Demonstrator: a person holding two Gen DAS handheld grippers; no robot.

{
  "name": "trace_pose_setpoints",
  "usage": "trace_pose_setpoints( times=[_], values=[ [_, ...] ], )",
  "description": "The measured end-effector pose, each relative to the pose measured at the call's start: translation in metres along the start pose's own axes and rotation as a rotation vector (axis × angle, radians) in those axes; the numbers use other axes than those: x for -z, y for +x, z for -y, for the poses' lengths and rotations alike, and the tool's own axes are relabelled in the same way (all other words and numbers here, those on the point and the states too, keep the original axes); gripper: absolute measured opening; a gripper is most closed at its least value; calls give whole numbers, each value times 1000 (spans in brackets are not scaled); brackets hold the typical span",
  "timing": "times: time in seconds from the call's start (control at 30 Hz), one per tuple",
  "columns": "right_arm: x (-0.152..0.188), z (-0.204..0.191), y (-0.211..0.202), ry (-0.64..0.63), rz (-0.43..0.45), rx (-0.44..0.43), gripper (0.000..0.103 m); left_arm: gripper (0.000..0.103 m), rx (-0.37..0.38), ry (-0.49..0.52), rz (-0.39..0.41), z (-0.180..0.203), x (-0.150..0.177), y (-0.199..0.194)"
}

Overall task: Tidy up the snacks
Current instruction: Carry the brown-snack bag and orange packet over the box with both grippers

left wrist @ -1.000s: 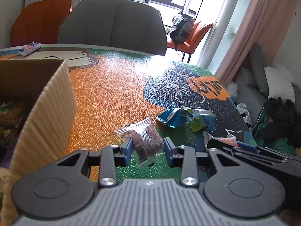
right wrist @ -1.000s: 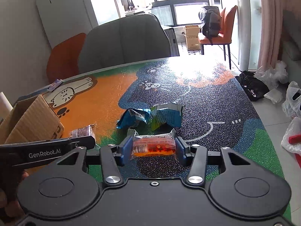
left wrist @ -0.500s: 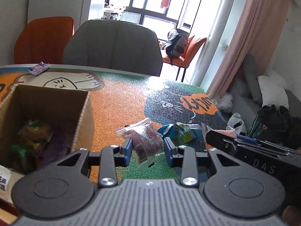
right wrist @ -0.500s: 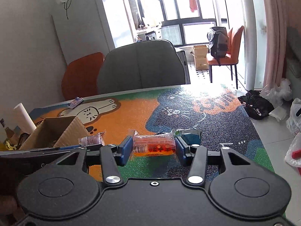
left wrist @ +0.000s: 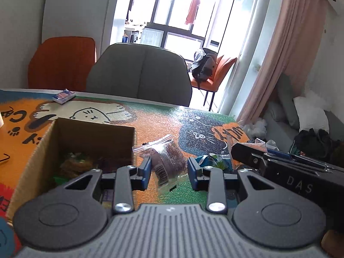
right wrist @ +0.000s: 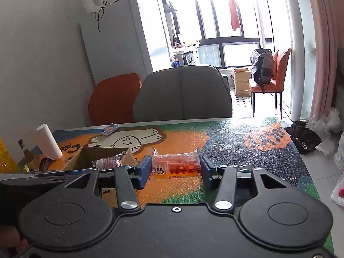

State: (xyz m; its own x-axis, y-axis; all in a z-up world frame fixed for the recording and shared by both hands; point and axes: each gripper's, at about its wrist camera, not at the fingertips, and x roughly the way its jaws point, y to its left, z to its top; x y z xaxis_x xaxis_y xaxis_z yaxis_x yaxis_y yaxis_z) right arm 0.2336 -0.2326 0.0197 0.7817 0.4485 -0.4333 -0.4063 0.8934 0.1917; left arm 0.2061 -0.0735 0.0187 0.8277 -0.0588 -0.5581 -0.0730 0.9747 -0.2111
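My left gripper is shut on a clear packet of brown snacks and holds it in the air just right of an open cardboard box that has several snacks inside. My right gripper is shut on a clear packet of orange snacks and holds it above the table. In the right wrist view the box is at lower left, with the left gripper's brown packet in front of it. Blue and green wrappers lie on the table between the grippers.
A small blue packet lies at the table's far edge. A white paper roll and bottles stand at the far left. A grey chair and an orange chair stand behind the table.
Both grippers have risen with their packets. The left one has moved left towards the box, whose inside now shows. The right one has moved up and left as well.
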Motion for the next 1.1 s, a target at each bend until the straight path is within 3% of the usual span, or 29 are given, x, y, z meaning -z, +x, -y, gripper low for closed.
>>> trace_pose_setpoints(
  times=[0.8, 1.1],
  values=[
    [-4, -77, 14, -78, 3, -111, 47, 34, -99, -67, 5, -77, 0, -34],
    [0, -104, 28, -103, -23, -157, 47, 35, -113, -92, -43, -103, 7, -31]
  ],
)
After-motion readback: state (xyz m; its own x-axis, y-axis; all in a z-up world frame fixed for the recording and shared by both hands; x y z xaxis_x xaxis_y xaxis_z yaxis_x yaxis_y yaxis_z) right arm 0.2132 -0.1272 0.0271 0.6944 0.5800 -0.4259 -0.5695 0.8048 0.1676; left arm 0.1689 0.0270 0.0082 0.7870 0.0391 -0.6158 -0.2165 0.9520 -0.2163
